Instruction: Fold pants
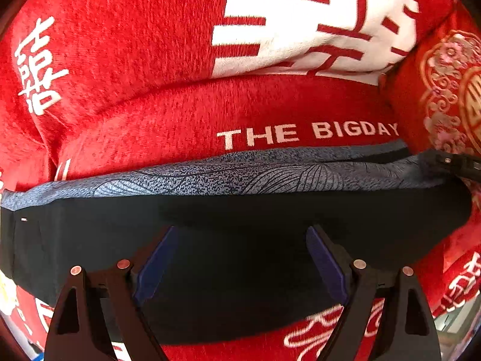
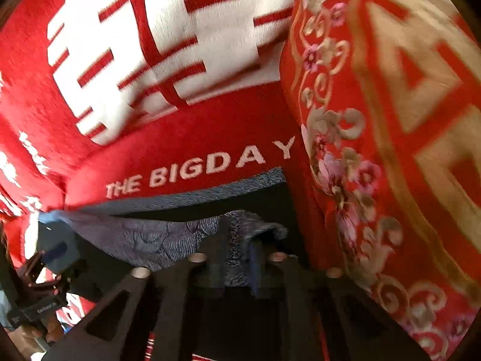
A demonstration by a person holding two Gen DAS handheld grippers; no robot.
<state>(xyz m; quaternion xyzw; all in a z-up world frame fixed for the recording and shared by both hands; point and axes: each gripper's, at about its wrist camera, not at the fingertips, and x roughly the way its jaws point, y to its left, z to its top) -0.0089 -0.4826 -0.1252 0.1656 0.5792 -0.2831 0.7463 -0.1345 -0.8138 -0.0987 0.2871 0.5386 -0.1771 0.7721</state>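
The pants (image 1: pixel 240 255) lie folded on the red blanket (image 1: pixel 120 60); left gripper (image 1: pixel 240 240) jaws wide open and empty, right gripper (image 2: pixel 237 258) jaws narrowly parted around the patterned hem.

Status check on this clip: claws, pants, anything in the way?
Left claw open over the pants. Right claw partly open, cloth between its fingers, grip unclear. Red cushion close on the right.

Under our left gripper (image 1: pixel 240 258) the folded dark pants (image 1: pixel 240 210) lie flat, with open air between the spread jaws. Beyond their far edge the red blanket (image 1: pixel 135 69) bunches into a ridge that blocks a low pass. At the right edge an embroidered red cushion (image 2: pixel 390 150) stands just beside our right gripper (image 2: pixel 237 258), leaving little room.
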